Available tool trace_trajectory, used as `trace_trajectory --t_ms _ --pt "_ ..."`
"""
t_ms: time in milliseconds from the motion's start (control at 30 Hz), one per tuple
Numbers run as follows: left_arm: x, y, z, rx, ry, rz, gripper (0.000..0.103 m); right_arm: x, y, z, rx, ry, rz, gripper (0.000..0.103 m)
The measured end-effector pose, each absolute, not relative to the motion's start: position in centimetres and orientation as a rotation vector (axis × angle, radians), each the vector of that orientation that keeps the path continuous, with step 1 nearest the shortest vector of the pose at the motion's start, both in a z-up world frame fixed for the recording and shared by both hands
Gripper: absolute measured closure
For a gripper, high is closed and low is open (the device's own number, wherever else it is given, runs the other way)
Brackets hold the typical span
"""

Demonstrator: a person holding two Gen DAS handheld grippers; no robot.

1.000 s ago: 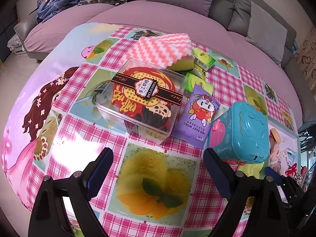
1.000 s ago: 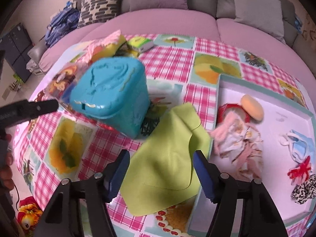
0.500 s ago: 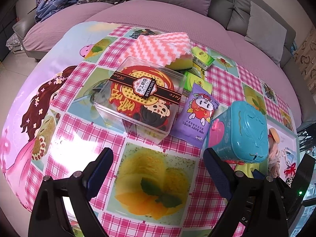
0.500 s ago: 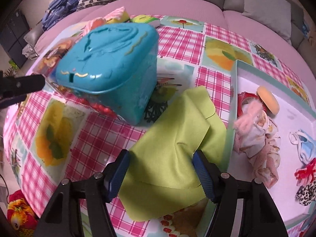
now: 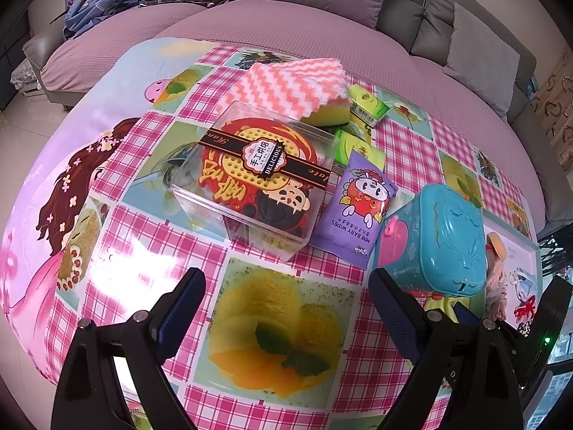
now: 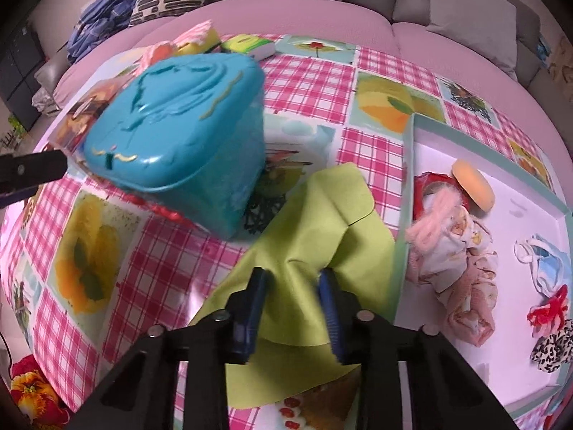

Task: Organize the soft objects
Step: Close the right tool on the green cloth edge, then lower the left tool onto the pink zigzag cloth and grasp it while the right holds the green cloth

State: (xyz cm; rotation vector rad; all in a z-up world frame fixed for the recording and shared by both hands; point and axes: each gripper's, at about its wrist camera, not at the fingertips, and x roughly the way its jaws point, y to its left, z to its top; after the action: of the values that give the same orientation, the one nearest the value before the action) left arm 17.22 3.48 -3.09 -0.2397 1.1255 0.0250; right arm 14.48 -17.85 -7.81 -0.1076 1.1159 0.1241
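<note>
Pinching green cloth (image 6: 308, 251) w/ right gripper (image 6: 292, 283), long axis toward tray (image 6: 404, 215).

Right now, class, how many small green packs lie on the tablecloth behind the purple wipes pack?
3 show. One green pack lies beside the pink zigzag cloth, one just below it, mostly covered, and one touches the purple wipes pack. More may hide behind the clear box.

Right tool (image 6: 292, 295) pinching (left (image 5: 286, 308) — agape).

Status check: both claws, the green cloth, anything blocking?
Right claw pinching green cloth. Left claw open, empty. Teal box close beside cloth; tray at right.
</note>
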Motion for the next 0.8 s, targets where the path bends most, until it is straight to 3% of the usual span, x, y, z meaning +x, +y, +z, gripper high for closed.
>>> trace_trajectory --t_ms 100,167,267,800 --pt "17.2 3.4 -3.1 -0.241 1.123 0.022 0.01 14.2 -18.1 -7.6 -0.115 1.11 0.121 0.078" --pt "17.2 3.4 -3.0 -0.242 1.118 0.019 0.01 14.4 -18.2 -7.5 -0.12 1.106 0.114 0.088" --pt "17.2 3.4 -2.9 -0.242 1.113 0.016 0.01 15.0 -18.4 -7.9 -0.12 1.103 0.113 0.096" --pt "17.1 3.9 -2.5 -0.254 1.095 0.017 0.01 14.8 -19.8 -4.5 -0.041 0.974 0.115 0.1"
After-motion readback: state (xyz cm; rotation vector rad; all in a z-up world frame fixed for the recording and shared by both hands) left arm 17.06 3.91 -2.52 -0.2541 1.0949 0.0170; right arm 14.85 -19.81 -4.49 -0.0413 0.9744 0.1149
